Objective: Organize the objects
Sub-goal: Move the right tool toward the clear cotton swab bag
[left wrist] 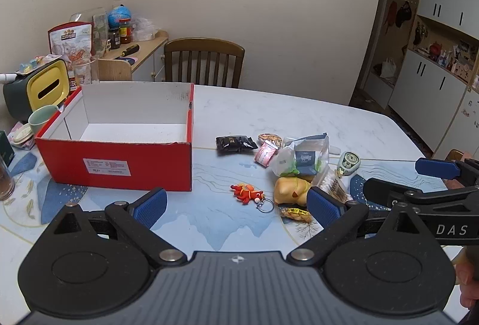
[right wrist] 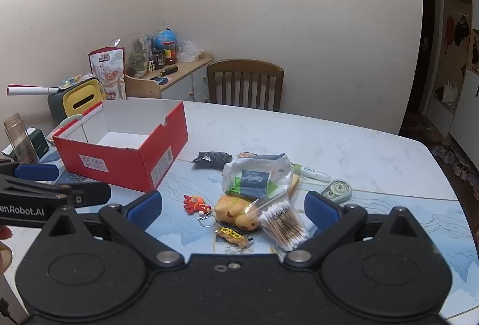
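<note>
The left gripper stands wide, nothing between its blue pads, tilted down toward the table. The right gripper is just as wide and just as empty, tilted the same way. The two hover side by side, each catching the other's finger at the edge of its own view.

Take the red box as the landmark. It sits open and looks empty, its long side running across the left view. The left gripper is the nearer to it: its left pad shows just below the box's near right corner. All the loose things lie to the right of the box, apart from it, in one loose heap.

Closest to the box is the red keychain, lying flat, its long axis roughly across the view with the ring at the end away from the box. It falls in line with both open gaps, lower in the left view. Further from the box are the yellow toy, the swab pack leaning on it, and the white pouch behind. The black sachet lies behind the keychain, level with the box's far end. The tape roller is furthest out.

My judgement: the right gripper suits the heap, since the swab pack lies right between its pads, long axis slanting away from the box.
</note>
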Motion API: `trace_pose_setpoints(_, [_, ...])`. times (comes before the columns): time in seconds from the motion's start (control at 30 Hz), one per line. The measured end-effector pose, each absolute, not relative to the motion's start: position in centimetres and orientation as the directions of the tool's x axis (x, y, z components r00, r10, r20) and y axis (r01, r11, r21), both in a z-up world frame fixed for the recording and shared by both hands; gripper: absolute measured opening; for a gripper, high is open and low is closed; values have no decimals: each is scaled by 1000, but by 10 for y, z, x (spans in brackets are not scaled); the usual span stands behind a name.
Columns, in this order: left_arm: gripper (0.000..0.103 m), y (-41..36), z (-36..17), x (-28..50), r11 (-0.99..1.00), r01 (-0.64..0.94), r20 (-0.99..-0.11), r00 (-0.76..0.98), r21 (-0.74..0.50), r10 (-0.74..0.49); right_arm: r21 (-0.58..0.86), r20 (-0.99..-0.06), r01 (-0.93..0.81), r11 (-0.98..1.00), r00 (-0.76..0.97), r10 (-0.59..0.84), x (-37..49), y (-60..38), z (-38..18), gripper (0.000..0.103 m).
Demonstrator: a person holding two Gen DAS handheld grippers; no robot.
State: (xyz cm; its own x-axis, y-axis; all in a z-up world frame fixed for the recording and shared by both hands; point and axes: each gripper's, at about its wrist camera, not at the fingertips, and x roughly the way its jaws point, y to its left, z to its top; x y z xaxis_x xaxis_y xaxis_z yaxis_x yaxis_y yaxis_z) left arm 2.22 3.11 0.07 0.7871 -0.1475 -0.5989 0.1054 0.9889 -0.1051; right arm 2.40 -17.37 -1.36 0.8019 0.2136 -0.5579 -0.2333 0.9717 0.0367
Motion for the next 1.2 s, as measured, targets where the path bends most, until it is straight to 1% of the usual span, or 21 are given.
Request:
trace_pose_setpoints(0.4, [100, 30, -23, 57, 980, 181, -622, 759, -82, -192, 34, -595, -171, 985, 788, 158, 50, -188, -35, 101])
trace_pose_setpoints(0.67, [100, 18, -44, 86, 957, 277, -634, 726, -88, -268, 3, -640, -154, 988, 759, 120, 74, -199, -63, 101])
trace_pose_setpoints(0.9, [100, -6, -48, 126, 917, 396, -597, 724, -51, -345, -38, -679, -169, 985, 728, 99, 98, -206, -88, 101])
trace_pose_setpoints(1.2, [100, -39, -76, 177, 860, 510, -633, 666, 2, -394, -86, -734, -220, 972, 674, 87, 128, -216, -123, 101])
